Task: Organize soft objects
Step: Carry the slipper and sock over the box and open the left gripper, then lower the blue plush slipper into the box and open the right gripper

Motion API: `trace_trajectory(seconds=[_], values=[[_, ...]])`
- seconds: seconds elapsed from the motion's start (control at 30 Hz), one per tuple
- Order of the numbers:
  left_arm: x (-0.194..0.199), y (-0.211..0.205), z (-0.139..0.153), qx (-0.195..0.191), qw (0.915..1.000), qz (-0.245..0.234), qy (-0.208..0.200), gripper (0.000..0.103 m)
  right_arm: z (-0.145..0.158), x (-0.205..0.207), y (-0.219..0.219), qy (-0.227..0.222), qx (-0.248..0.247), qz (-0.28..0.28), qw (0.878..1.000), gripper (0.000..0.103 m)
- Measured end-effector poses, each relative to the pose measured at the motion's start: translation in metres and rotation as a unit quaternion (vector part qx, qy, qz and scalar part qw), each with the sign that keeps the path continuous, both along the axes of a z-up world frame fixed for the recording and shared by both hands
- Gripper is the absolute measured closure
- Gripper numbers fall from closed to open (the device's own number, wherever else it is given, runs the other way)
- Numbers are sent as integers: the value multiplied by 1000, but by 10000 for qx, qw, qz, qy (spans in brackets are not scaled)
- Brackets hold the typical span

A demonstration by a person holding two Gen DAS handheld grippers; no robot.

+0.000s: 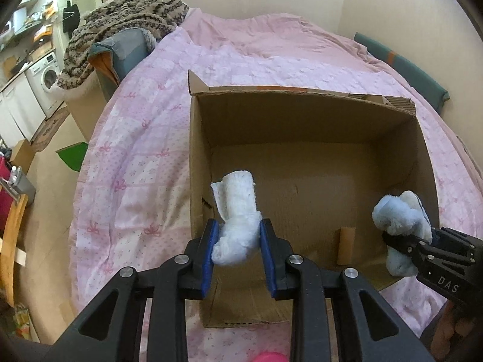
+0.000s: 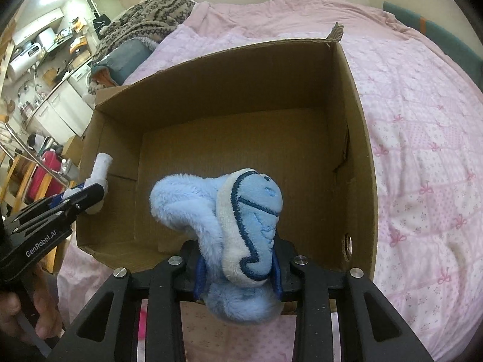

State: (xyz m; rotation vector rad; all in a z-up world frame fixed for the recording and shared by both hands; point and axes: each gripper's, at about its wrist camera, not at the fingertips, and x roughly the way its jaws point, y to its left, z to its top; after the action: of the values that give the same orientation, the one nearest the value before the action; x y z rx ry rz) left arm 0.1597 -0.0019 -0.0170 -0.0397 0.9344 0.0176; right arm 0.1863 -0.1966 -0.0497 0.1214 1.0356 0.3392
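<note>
An open cardboard box [image 1: 199,138] stands on the pink bed; it also shows in the right wrist view [image 2: 359,126]. Its floor is bare. My left gripper [image 1: 238,238] is shut on a rolled white cloth [image 1: 238,205] and holds it over the box's near left side. It shows in the right wrist view [image 2: 93,193] with the cloth [image 2: 101,169]. My right gripper [image 2: 238,268] is shut on a light blue plush toy [image 2: 235,220] over the box's near right side. It shows in the left wrist view [image 1: 407,241] with the plush [image 1: 398,220].
The pink quilt [image 1: 145,138] covers the bed around the box. A brown knitted blanket [image 1: 126,21] lies over cushions at the far left corner. A pink object [image 1: 268,357] lies at the near edge. A kitchen with a washing machine [image 1: 45,75] is beyond the bed's left side.
</note>
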Motion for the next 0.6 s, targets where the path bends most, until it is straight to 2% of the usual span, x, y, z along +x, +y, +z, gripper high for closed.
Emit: trace_trajectory(seconds=[0.17, 0.27, 0.3, 0.33, 0.4, 0.53, 0.6], values=[[-1, 3, -2, -68, 9999, 69, 77, 79, -1, 0, 0, 26, 6, -9, 10000, 67], [-2, 0, -1, -102, 9999, -25, 65, 72, -1, 0, 0, 37, 25, -18, 10000, 63], [-3, -1, 0, -76, 10000, -46, 43, 67, 0, 0, 0, 32, 41, -18, 10000, 62], [-4, -3, 2, -39, 10000, -63, 7, 58, 0, 0, 0, 28, 72, -22, 10000, 62], [-5, -4, 4, -113, 9999, -107, -33, 48, 4, -1, -1, -62, 125, -38, 9999, 60], [-8, -6, 8, -173, 9997, -129, -77, 40, 11, -2, -5, -205, 271, -73, 9994, 57], [-9, -6, 9, -160, 9998, -110, -108, 40, 11, -2, -6, -188, 349, -92, 9992, 52]])
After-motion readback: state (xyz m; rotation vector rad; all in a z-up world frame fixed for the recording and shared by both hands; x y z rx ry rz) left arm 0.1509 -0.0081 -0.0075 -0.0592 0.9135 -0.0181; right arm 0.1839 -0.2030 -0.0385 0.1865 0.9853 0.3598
